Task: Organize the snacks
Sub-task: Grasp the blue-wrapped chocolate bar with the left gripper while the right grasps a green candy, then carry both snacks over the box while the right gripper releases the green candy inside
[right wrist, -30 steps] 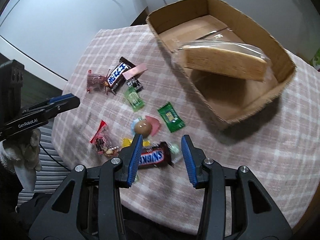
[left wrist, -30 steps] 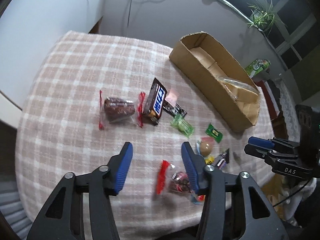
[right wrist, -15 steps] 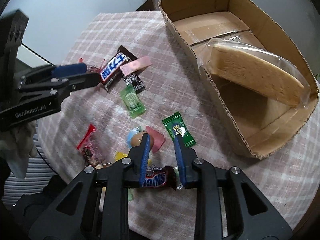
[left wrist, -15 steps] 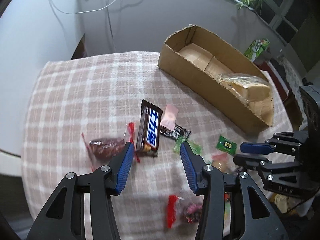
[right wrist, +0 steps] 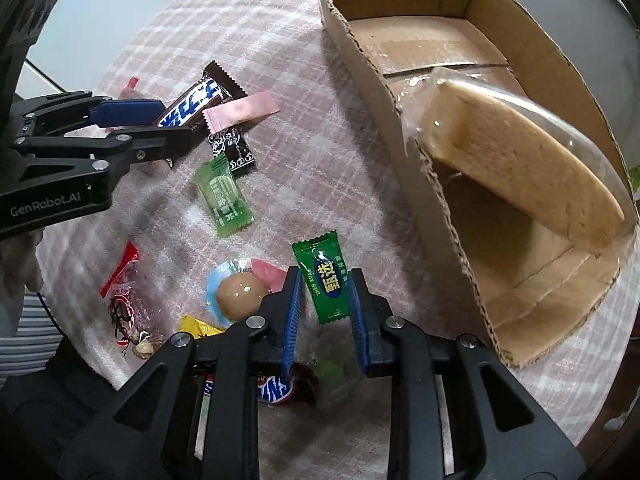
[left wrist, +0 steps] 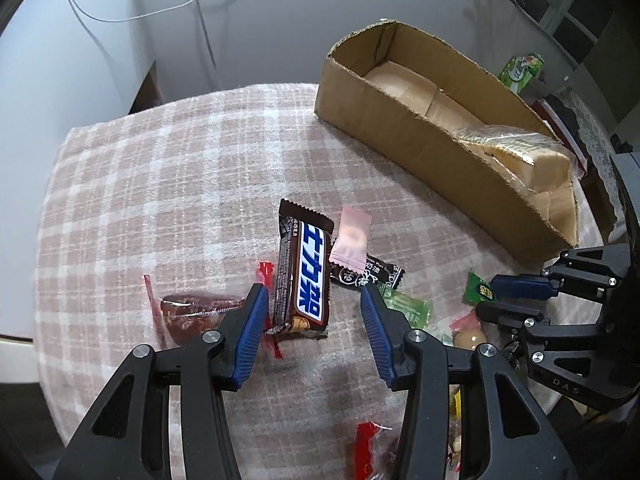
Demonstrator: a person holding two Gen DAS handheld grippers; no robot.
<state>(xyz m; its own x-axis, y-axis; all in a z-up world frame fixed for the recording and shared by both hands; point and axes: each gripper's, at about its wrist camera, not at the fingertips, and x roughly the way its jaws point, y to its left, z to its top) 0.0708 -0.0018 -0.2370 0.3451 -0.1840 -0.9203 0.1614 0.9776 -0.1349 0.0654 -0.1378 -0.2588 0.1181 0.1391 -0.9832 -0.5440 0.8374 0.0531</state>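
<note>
I am holding my left gripper (left wrist: 312,320) part open over the checked tablecloth (left wrist: 168,184), its blue pads standing either side of the near end of a brown snack bar (left wrist: 304,280) without pressing it. A pink sachet (left wrist: 351,238) is lying just beside the bar. My right gripper (right wrist: 322,308) is sitting narrower, its jaws having just been closing, and a green candy (right wrist: 326,280) is lying between the pads; I cannot tell whether they are pinching it. The cardboard box (right wrist: 404,128) is standing along the cloth's far right edge, a wrapped cake slice (right wrist: 516,160) leaning inside it. A wrapped egg (right wrist: 240,290) is resting near the front edge.
</note>
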